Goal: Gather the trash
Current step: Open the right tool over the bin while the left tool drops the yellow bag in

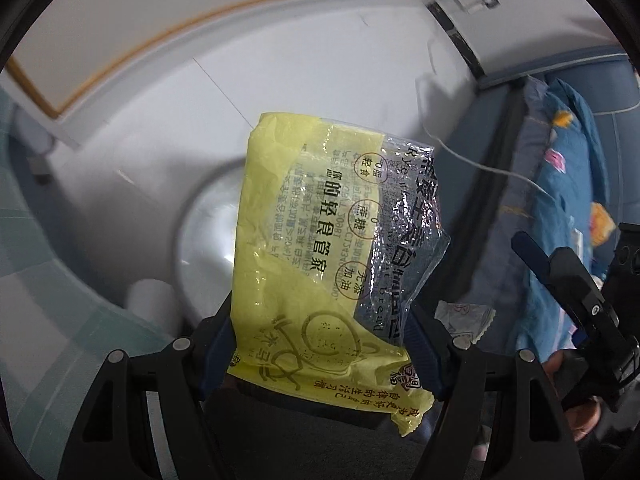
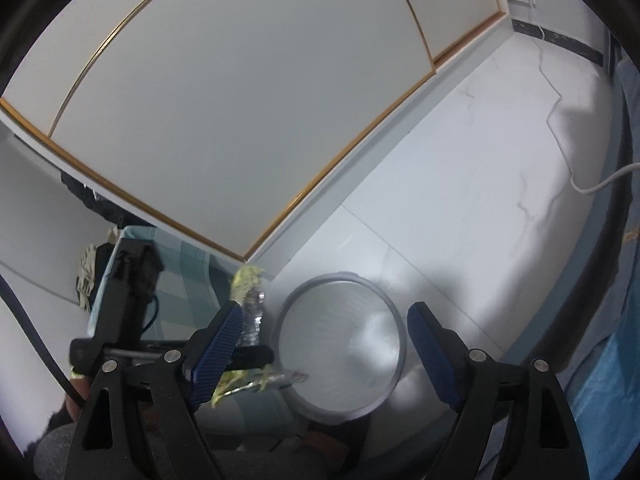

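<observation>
Wrapper, yellow-and-clear crinkled plastic, sat clamped between the pads of the left claw, held upright above the floor. It stood on the near side of the trash bin, not yet over the opening; in the right wrist view it hung just left of the bin's rim. Right claw was released, nothing between its pads, hovering over the bin mouth. Bin was round, pale, grey-rimmed, and looked empty. Small white cylinder stood on the floor just beside the bin.

Judgement: step in hand was dropping the wrapper in. To do it well, the wrapper's low end needed to be carried over the bin centre before letting go, since light film drifts and can catch on the rim; the right claw should clear out first.

Farther off: checked teal cloth left of the bin, white cable along the floor, blue patterned bedding at right, cabinet doors behind.
</observation>
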Tool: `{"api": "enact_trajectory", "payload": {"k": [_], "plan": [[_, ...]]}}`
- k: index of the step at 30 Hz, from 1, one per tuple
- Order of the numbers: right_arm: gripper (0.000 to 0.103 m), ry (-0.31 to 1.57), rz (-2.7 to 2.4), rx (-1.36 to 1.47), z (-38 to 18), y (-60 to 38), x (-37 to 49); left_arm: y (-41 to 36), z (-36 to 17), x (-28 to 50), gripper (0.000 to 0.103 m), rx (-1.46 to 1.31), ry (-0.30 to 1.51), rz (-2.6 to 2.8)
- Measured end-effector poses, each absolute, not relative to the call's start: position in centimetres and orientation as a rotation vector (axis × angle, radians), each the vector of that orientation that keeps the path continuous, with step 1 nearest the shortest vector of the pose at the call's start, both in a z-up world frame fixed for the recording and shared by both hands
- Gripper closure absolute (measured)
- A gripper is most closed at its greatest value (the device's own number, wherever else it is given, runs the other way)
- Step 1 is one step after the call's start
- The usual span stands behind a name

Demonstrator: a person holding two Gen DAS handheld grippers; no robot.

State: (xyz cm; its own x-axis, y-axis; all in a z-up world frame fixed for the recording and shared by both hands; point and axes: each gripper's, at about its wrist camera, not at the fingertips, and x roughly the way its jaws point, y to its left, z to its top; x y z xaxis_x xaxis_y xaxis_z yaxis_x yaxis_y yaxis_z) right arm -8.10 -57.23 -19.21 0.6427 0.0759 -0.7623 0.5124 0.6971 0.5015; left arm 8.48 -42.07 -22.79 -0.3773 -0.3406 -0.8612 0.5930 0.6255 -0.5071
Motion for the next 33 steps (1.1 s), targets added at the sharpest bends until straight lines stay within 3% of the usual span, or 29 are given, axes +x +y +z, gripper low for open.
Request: {"api": "enact_trajectory", "payload": {"k": [5,14,20,33], "plan": [[0.018,0.863,-0.293,0.760,-18.3,-57.4,-8.6,-42.9,-24.3,8.7,0.029,0.206,1.755,-0.992],[0.016,0.870,-0.300,0.746,-18.1,-57.0,-9.3,-42.7,-24.9,9.0,0.011,0.178,1.782,-0.962],[0.016,0.866,-0.304,0.728,-17.3,-56.8,-9.6,-42.5,-24.7,8.9,0.009,0.166,1.775,-0.961],[0.016,0.769,-0.257,0.654,-11.4,-54.0,-8.6,-37.4,-13.6,8.9,0.009,0.162,1.341,-0.887]]}}
